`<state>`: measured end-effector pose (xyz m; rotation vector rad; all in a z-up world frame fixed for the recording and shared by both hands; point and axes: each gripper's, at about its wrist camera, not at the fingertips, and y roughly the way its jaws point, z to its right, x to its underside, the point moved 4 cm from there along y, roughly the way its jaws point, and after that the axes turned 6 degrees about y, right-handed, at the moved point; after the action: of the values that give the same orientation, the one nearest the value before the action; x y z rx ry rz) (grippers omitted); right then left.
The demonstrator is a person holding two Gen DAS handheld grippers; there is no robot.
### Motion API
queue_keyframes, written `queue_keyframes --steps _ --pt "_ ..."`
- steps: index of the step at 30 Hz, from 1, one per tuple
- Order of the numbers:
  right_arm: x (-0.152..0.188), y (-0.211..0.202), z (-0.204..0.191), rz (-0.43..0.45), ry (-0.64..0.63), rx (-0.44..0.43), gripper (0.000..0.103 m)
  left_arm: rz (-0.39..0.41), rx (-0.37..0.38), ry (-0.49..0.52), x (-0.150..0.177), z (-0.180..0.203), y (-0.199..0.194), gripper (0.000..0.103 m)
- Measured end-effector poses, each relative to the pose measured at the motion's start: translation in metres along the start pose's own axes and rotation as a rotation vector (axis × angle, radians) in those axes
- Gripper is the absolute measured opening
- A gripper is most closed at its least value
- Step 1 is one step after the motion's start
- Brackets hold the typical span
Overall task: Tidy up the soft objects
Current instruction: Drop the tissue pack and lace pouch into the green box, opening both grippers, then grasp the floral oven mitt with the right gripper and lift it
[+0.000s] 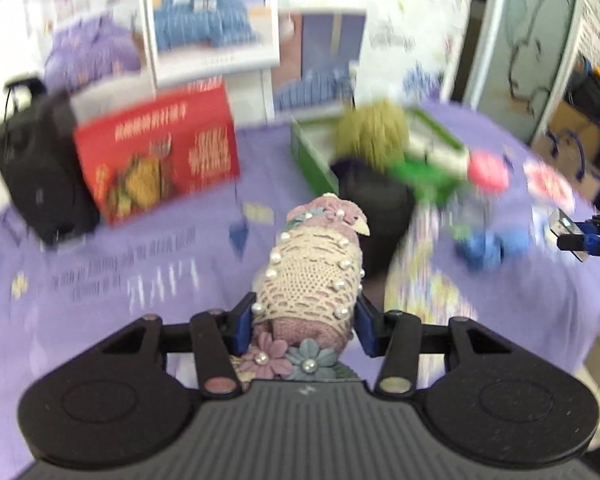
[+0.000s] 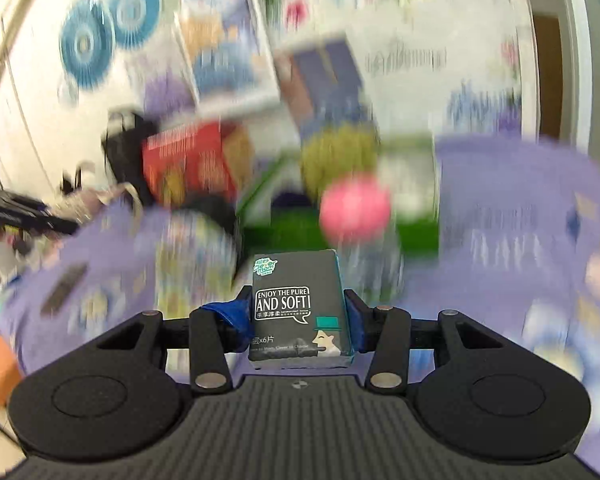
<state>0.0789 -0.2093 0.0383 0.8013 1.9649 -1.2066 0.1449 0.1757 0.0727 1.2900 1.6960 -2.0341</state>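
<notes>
Purple printed tablecloth (image 1: 100,280) spans below you, blurred. Green open box (image 1: 312,156) far centre, shaggy olive plush (image 1: 370,132) at it, pink ball (image 2: 354,208) in front. Your left gripper (image 1: 306,316) clamped on lace-covered pink fabric bird with pearls (image 1: 316,272), body between blue pads, beak pointing away. Your right gripper (image 2: 298,316) squeezing dark tissue pack (image 2: 300,312), pads on both sides, pack upright.

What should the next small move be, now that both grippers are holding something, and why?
Probably carry the tissue pack, clamped in the right gripper, forward toward the green box ahead; the left gripper already holds the lace bird.
</notes>
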Motion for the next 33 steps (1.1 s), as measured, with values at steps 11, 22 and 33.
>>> queue_keyframes --steps 11,22,33 --pt "-0.137 0.144 0.046 -0.034 -0.08 0.093 0.031 0.034 -0.004 -0.082 -0.161 0.007 0.143 0.05" --pt "-0.133 0.192 0.058 -0.098 -0.111 0.068 0.035 0.014 -0.115 0.046 -0.181 0.032 0.212 0.077" --pt "-0.137 0.136 0.038 -0.042 -0.119 0.083 0.036 0.11 -0.13 0.093 -0.18 0.054 0.148 0.084"
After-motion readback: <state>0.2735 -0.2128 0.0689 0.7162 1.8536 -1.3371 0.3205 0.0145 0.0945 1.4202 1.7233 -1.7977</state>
